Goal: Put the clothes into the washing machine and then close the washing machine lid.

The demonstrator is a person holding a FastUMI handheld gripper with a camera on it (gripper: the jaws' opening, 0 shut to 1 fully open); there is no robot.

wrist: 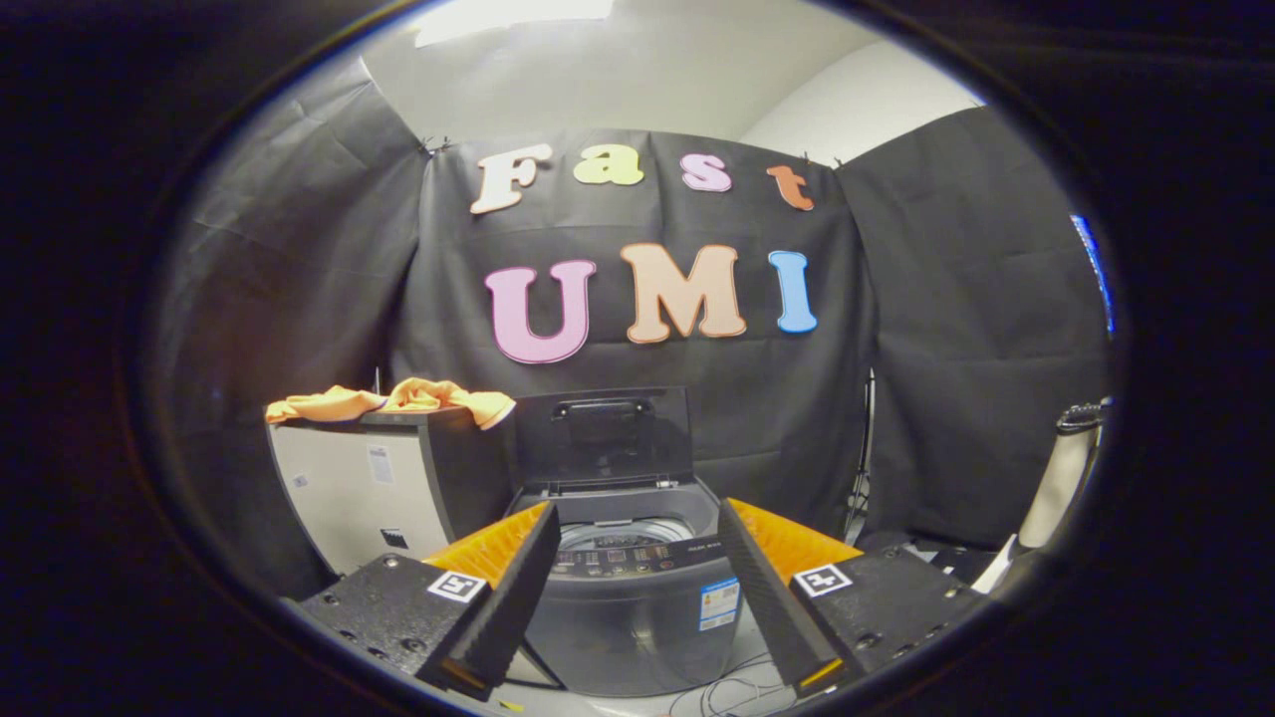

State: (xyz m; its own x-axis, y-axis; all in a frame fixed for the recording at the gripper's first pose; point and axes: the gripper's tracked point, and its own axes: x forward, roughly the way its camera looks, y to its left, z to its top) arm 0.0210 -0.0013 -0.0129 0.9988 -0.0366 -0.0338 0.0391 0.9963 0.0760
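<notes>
1. Clothes: an orange garment, crumpled, draped over the top of a pale cabinet. One end hangs over the cabinet's right front corner. Seen from the tongs it sits at about 11 o'clock, well beyond the fingertips and apart from them.
2. Washing machine: grey top-loader standing on the floor at 12 o'clock, straight ahead between the two fingers but beyond them, not touched. Control strip along the front rim; a sticker on the front wall, lower right.
3. Lid: raised, standing nearly upright at the back of the machine, handle at its upper edge. The drum opening below it is uncovered; contents of the drum cannot be made out.
4. Cabinet stands just beside the machine, at its 9 o'clock side, its top higher than the machine's rim.
5. Tongs: fingers spread wide apart, gripping nothing; the whole width of the machine's front shows in the gap.
6. Cables lie loose on the floor at the machine's foot, about 5 o'clock of it.
7. A pale upright object with a dark top stands at 3 o'clock, well apart from the machine; what it is cannot be told.
</notes>
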